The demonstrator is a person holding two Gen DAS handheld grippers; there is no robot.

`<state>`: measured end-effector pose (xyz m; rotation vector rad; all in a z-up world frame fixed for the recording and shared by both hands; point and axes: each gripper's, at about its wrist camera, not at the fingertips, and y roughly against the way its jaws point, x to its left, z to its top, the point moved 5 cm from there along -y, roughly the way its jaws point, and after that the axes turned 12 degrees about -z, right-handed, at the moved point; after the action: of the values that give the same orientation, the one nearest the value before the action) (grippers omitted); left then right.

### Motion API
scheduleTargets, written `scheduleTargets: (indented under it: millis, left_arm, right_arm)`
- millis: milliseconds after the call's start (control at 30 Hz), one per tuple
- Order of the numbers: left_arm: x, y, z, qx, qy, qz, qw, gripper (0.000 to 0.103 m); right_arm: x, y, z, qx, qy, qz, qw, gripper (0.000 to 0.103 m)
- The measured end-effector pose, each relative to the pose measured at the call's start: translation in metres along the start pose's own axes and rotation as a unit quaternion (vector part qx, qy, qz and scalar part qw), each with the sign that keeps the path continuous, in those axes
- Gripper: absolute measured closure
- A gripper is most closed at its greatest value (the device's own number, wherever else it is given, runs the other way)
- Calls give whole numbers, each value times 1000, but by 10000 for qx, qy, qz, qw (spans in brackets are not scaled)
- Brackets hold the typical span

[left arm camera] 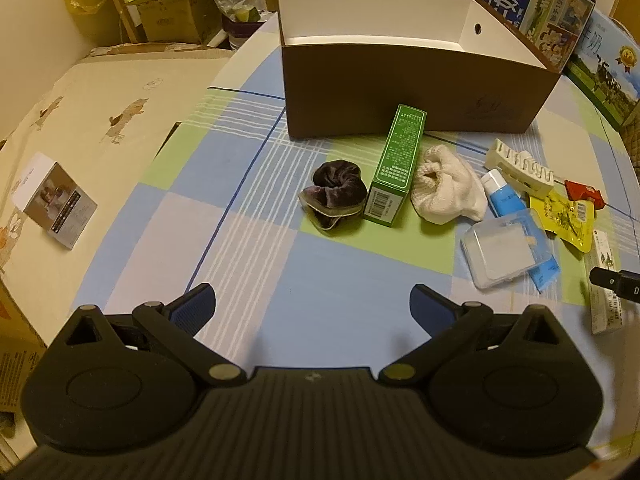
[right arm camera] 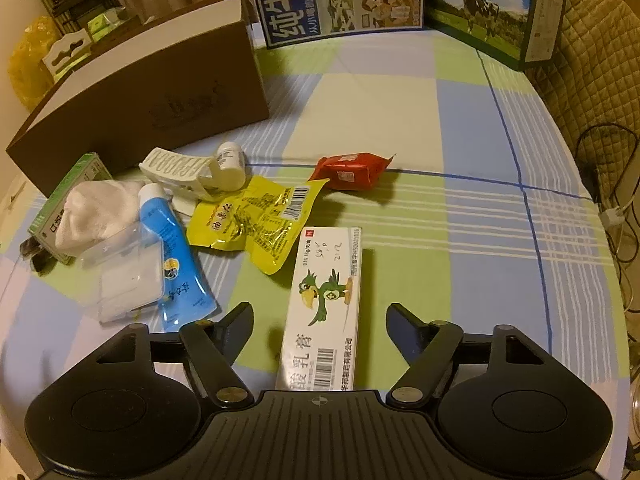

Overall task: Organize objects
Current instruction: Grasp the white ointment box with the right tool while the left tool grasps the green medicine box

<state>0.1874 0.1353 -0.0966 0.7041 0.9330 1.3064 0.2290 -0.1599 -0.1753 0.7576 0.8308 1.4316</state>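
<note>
brown box (left arm camera: 400,92) empty, both grippers spread

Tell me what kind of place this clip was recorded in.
Likely a room in a home, used partly for storage: a checked tablecloth covers the table, a bed sheet with animal prints lies beside it, and stacked cardboard cartons stand behind.

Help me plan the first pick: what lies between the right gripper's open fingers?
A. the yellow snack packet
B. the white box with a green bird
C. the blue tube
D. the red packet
B: the white box with a green bird lies flat on the tablecloth, lengthwise between the right gripper's spread fingers.
</note>
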Motion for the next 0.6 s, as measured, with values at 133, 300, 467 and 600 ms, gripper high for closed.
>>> scheduleTargets:
  millis: [133,300,467,600]
  left_arm:
    - [2,-9,6,15,-118,-93,9999,1]
    - [-3,-19,15,-4,-360,-240,9991,1]
    - [-12,-32,25,2,-656,-384,9971,7]
    - [-19,-44,39,24,-911,-481,9947,11]
  right_arm:
    - [2,-5,0,17,38,-62,10000,41]
    - [6,-9,-3,55,138,-72,9999,57]
    - [-1,-7,-5,41,85,-141,9999,67]
    - [-12,-3,-9,91,-72,-262,9996,67]
